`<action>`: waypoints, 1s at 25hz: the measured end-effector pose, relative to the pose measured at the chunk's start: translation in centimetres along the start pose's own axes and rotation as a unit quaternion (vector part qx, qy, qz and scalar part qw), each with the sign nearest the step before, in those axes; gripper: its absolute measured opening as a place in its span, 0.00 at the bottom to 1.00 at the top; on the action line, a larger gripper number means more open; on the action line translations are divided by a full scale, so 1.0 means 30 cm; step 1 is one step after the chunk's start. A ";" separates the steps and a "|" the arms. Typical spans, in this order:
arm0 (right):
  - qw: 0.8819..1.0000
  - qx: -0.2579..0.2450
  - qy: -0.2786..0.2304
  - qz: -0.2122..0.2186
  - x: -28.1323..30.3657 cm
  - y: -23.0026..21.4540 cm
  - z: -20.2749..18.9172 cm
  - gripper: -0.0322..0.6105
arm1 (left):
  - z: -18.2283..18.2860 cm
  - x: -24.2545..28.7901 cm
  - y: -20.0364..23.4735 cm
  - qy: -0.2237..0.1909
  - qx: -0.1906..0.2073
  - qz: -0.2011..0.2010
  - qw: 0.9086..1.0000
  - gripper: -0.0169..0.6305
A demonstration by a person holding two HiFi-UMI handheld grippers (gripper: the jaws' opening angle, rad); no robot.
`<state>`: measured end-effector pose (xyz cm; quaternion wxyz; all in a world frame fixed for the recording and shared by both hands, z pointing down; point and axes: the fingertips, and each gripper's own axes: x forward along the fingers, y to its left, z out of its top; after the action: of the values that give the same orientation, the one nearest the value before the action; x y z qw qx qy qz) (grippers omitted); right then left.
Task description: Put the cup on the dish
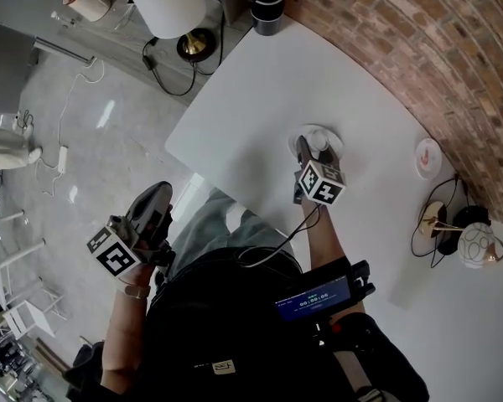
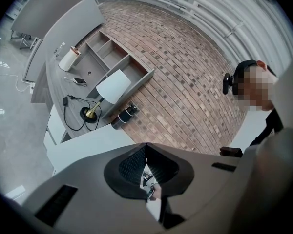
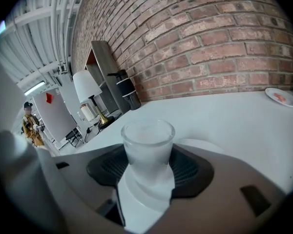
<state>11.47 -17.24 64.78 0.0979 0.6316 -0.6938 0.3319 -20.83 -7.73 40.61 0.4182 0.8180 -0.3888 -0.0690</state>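
Cup (image 3: pixel 147 143) of frosted glass, upright at the middle of the right gripper view, standing on the white dish (image 3: pixel 147 196), with the dish rim showing just behind it. Looks light and stiff, but fragile, and probably slippery on its smooth wall. Best taken on the straight side wall, low down, from two opposite sides and never by the thin rim, with gentle pressure only. Held in this way now, as far as can be judged: dark pads (image 3: pixel 107 167) of the right gripper (image 1: pixel 308 153) close against both sides of the cup, seemingly clamped on it. In the head view, cup and dish together near the centre of the white table (image 1: pixel 260 99), well apart from a small plate (image 1: pixel 427 157) at the right, near the brick wall. Seems already placed, so only a careful opening left to do, without knocking the glass over. Right forearm (image 1: pixel 323 233) stretched forward from the bottom centre of the frame, gripper pointing away from the body. Left gripper (image 1: pixel 155 198) kept low at the lower left, off the table edge beside the knee, jaws pressed together with nothing between them.
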 end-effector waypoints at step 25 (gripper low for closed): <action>0.996 -0.090 0.004 -0.024 0.034 -0.008 -0.014 0.46 | -0.025 0.010 0.012 -0.007 -0.017 0.021 1.000 0.03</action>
<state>11.37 -17.81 65.74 0.1653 0.6353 -0.7049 0.2687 -20.50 -7.58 41.43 0.4302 0.8021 -0.4078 -0.0725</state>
